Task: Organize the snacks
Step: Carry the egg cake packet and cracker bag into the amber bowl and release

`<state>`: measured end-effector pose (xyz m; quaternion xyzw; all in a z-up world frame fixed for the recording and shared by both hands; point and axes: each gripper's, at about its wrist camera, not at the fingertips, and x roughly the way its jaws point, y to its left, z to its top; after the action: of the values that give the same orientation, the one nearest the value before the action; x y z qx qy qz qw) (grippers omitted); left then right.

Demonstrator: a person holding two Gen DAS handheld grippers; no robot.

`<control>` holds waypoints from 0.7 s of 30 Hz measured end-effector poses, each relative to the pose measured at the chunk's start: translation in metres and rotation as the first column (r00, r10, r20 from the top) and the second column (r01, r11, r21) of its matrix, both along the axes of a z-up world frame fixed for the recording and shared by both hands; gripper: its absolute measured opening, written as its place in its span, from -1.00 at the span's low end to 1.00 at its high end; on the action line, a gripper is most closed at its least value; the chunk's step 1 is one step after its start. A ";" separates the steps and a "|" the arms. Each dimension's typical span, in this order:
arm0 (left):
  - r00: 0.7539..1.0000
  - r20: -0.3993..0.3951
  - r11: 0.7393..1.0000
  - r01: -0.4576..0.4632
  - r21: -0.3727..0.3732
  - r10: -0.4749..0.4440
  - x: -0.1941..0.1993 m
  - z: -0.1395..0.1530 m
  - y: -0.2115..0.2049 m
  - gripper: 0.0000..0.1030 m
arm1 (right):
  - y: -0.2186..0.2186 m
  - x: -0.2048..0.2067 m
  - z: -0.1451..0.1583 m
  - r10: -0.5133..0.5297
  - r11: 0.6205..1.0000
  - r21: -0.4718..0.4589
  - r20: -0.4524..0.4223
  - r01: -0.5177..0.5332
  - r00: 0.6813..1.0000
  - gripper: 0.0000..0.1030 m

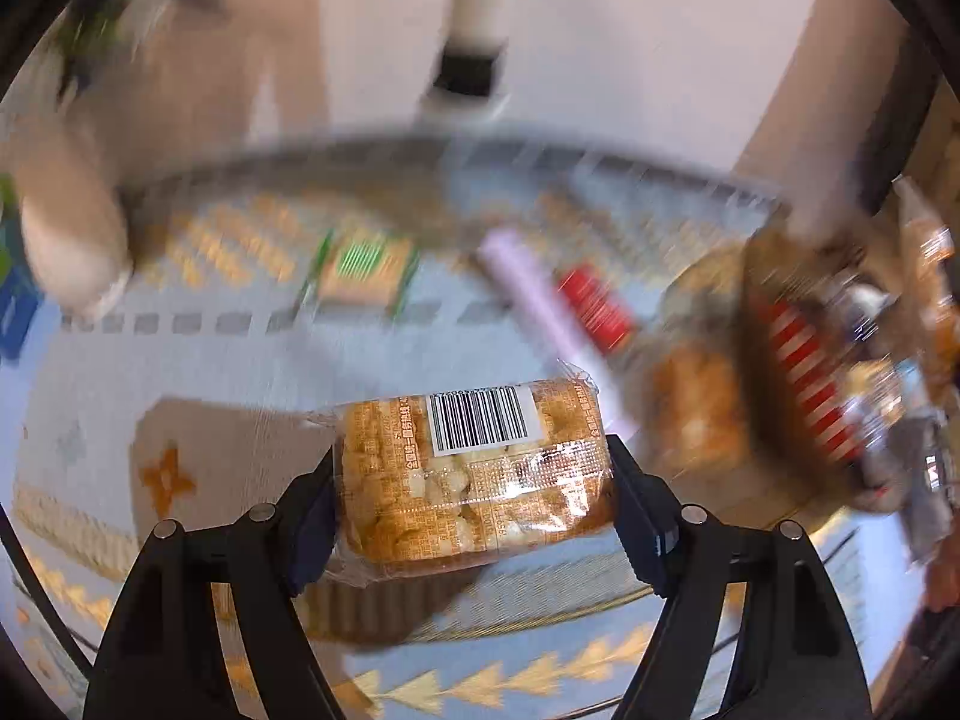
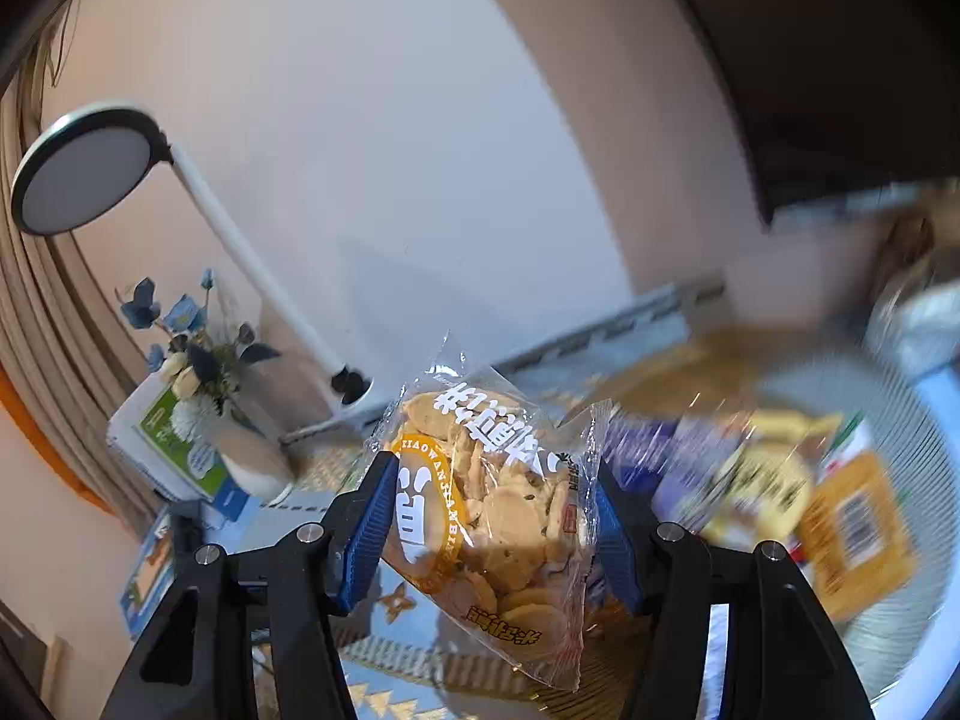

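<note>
My left gripper [image 1: 474, 480] is shut on a clear packet of golden pastry with a barcode label [image 1: 474, 468], held above the patterned tablecloth [image 1: 90, 396]. My right gripper [image 2: 489, 516] is shut on a clear bag of small round biscuits with an orange ring logo [image 2: 498, 516], held up above the table. Loose snacks lie on the cloth in the left wrist view: a green-edged packet [image 1: 366, 270], a pale purple stick [image 1: 540, 300], a red packet [image 1: 594, 306]. A blurred pile of snack packets [image 1: 810, 360] lies at the right.
A white basket [image 2: 900, 570] holding several snack packets [image 2: 858, 528] is at the right in the right wrist view. A white desk lamp [image 2: 84, 168], a vase of blue flowers [image 2: 198, 372] and a box [image 2: 156, 450] stand at the left by the wall.
</note>
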<state>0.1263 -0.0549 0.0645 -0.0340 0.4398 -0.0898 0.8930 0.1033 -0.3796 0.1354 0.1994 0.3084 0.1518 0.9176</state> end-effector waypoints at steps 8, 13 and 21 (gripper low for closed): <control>0.966 0.154 0.977 0.213 -0.032 -0.206 0.017 0.087 -0.107 0.49 | -0.066 0.030 0.026 -0.128 0.991 0.020 -0.074 0.130 0.989 0.14; 0.925 0.174 0.934 0.353 -0.065 -0.337 0.026 0.092 -0.184 0.54 | -0.111 0.045 0.007 -0.208 0.975 0.047 -0.148 0.217 0.967 0.19; 0.919 0.103 0.922 0.386 -0.033 -0.381 0.045 0.078 -0.222 0.71 | -0.138 0.053 -0.019 -0.242 0.965 0.029 -0.277 0.259 0.930 0.72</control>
<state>0.1712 -0.2772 0.1428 0.0335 0.3925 -0.2762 0.8767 0.1564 -0.5172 0.1162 0.2858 0.3982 0.0147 0.8715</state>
